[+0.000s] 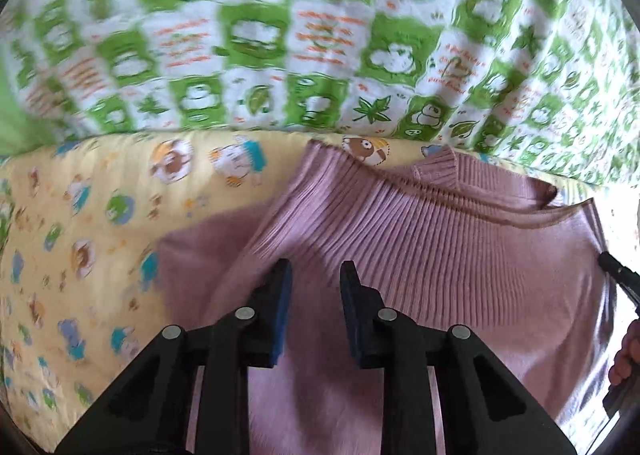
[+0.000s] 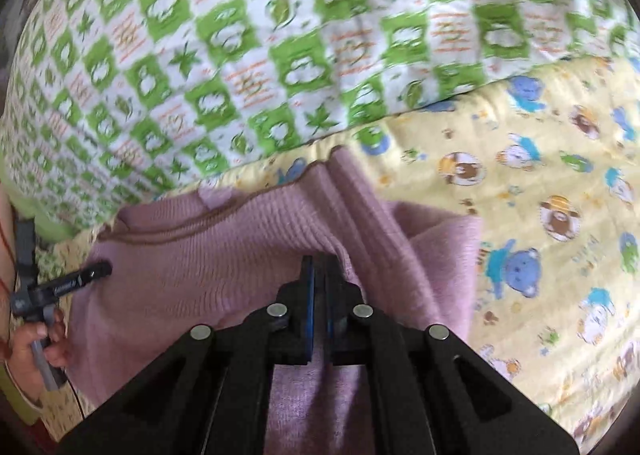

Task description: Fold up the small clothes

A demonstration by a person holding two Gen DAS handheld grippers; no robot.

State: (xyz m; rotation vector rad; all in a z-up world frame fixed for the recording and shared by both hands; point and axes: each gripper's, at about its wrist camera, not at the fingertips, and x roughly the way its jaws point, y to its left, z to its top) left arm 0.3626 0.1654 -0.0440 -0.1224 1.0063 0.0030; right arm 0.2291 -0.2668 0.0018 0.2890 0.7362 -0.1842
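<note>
A small pink ribbed knit sweater (image 1: 420, 255) lies partly folded on a yellow cartoon-print sheet (image 1: 80, 235). My left gripper (image 1: 316, 275) is open, its jaws apart just above the ribbed part of the sweater. In the right wrist view the sweater (image 2: 224, 255) shows with its brown-edged hem at the far side. My right gripper (image 2: 319, 267) is shut on a raised fold of the sweater. The left gripper's body and the hand holding it (image 2: 44, 311) show at the left of that view.
A green and white patterned quilt (image 1: 320, 35) is bunched up behind the sweater and fills the far side in both views (image 2: 280, 35). The yellow sheet (image 2: 560, 215) stretches to the right of the sweater.
</note>
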